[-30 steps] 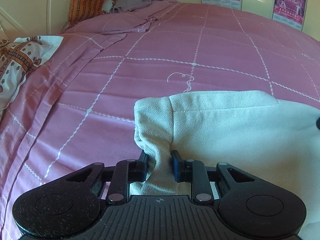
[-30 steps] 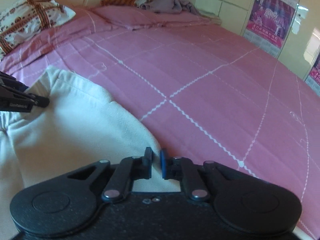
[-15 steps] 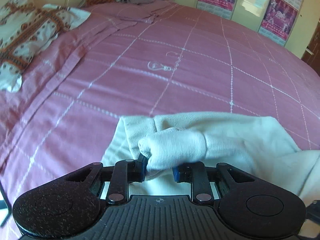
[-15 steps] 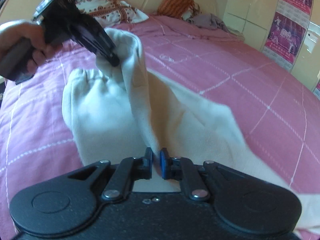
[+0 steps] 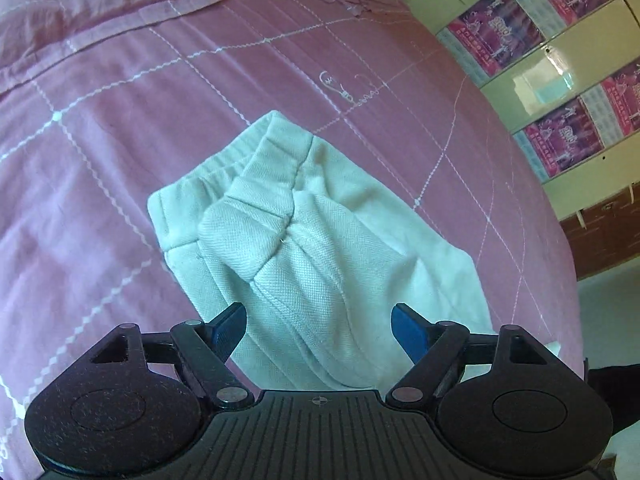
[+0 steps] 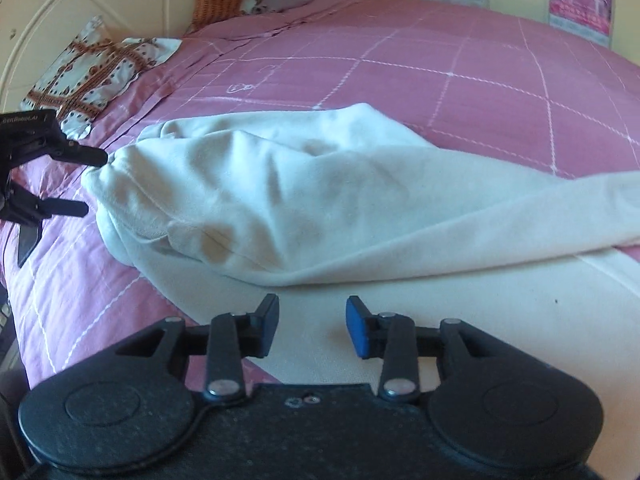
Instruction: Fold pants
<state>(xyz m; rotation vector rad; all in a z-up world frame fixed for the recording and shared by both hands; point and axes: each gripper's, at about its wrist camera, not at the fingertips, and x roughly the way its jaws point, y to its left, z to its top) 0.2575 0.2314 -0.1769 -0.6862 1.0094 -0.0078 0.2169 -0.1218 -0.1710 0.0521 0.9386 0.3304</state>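
Spread over the pink grid-stitched bed, the cream knitted pants have just been released by the widely opened left gripper and partly opened right gripper, so the loose fold could slump.

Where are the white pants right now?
The white pants lie on the pink bedspread, just ahead of both open tools, left tool and right tool.
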